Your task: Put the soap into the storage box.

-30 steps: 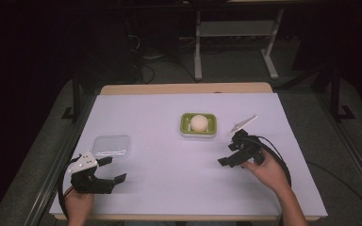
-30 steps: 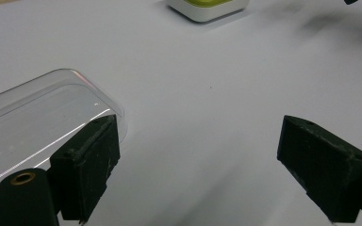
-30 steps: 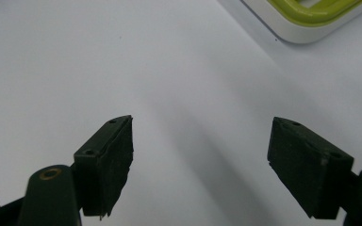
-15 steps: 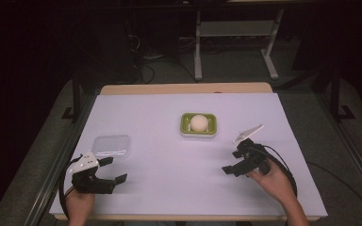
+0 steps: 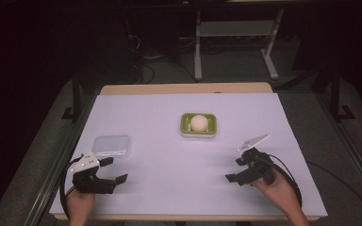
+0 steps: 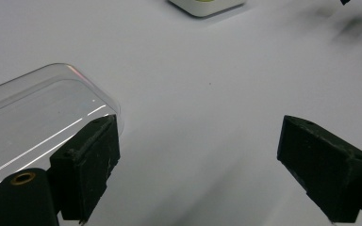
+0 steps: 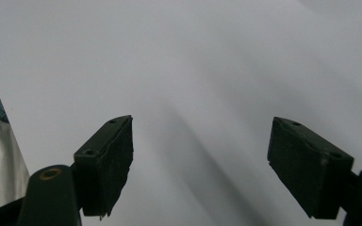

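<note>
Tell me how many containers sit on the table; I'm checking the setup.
2. A green container holding a pale round thing stands at the table's middle, toward the far side. A clear plastic container lies near the left edge, just ahead of the left gripper.

The table was wood, with a big white sheet over most of its top. The room around it was dark. The floor was grey. Behind the table stood a white metal frame with two legs. Black cables lay on the floor near it. Dark bars stood at both sides of the table.
</note>
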Demonstrator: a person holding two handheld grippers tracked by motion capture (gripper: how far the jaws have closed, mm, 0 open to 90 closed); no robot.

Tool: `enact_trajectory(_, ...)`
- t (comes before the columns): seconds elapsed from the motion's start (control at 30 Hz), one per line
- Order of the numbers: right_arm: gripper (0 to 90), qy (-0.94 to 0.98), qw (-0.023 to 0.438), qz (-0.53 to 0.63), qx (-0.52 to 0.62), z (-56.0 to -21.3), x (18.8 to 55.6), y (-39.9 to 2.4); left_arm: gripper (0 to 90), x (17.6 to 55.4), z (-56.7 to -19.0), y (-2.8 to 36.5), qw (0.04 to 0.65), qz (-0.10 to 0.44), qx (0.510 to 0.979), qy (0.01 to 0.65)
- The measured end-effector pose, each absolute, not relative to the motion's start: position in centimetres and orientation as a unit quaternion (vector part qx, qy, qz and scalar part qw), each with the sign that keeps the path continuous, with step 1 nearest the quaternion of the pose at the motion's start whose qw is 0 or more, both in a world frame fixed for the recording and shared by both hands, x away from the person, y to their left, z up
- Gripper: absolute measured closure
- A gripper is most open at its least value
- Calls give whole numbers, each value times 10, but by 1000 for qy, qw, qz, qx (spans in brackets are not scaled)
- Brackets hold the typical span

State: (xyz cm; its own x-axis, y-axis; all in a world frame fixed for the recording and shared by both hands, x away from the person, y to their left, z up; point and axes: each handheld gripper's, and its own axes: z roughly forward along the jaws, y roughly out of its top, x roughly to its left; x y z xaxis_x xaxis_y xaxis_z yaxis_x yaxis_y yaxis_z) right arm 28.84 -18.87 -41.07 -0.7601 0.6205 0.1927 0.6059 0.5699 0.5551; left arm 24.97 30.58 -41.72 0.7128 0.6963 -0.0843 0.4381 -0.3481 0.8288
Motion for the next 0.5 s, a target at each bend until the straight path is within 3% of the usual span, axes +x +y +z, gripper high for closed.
enact_trajectory(0.5, 215, 881, 39, 317, 351, -419, 257, -196, 130, 249, -421, 304, 442, 140, 818, 342)
